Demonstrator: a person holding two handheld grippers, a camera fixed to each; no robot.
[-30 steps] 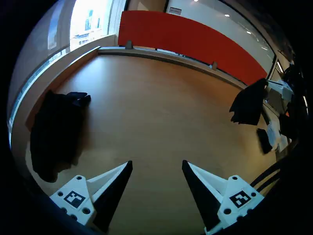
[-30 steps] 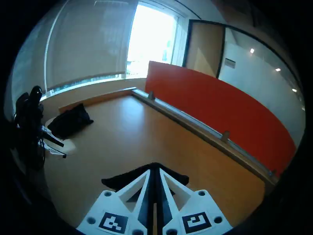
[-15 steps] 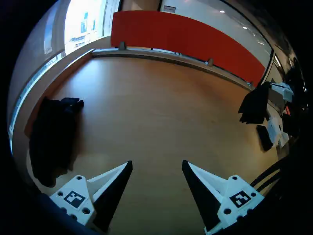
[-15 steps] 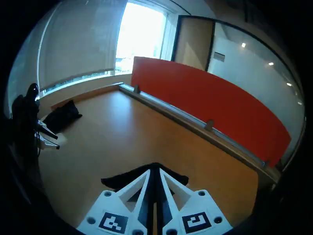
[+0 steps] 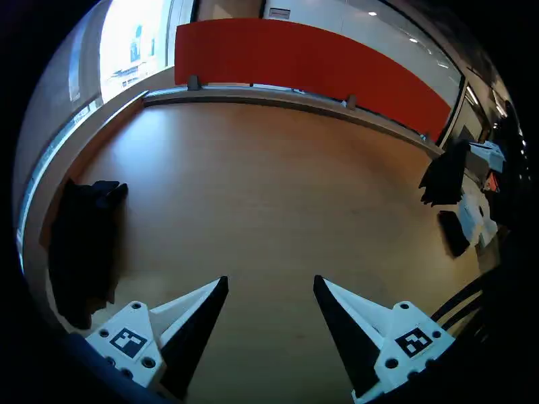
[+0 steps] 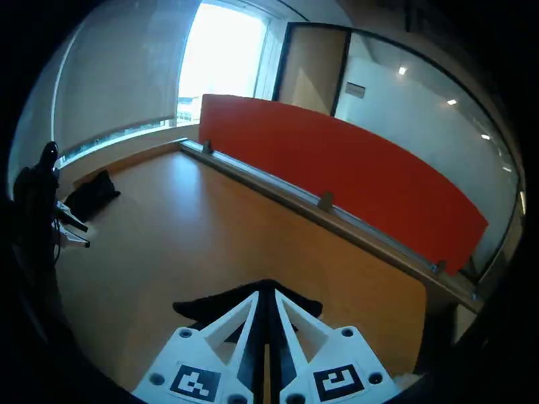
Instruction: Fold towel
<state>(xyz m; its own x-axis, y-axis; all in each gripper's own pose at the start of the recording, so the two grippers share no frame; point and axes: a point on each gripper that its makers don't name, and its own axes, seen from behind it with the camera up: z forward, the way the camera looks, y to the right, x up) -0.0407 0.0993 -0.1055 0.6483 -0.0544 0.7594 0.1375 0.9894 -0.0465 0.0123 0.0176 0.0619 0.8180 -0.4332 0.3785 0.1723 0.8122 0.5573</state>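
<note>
Left gripper (image 5: 269, 281): fingers spread wide with nothing between them, poised over the bare wooden tabletop (image 5: 269, 175). Right gripper (image 6: 267, 291): fingers clenched together on a dark towel (image 6: 202, 310); in the right gripper view the cloth stuck out on both sides of the closed fingertips, low over the table. In the left gripper view the same towel (image 5: 445, 176) was seen far off at the right end of the table, hanging as a dark, limp sheet from the other gripper, well apart from the left gripper's fingers. Whether its lower edge touched the table could not be told. A second dark heap of cloth (image 5: 84, 249) lay on the table's left side, close to the edge under the window (image 5: 128, 40), just beside the left finger in the left gripper view. The same heap appeared small and distant at the left of the right gripper view. A long red divider panel (image 5: 303, 57) stood upright along the table's far edge, held in a pale rail. Small white and dark items at the far right of the left gripper view were too blurred to identify.
</note>
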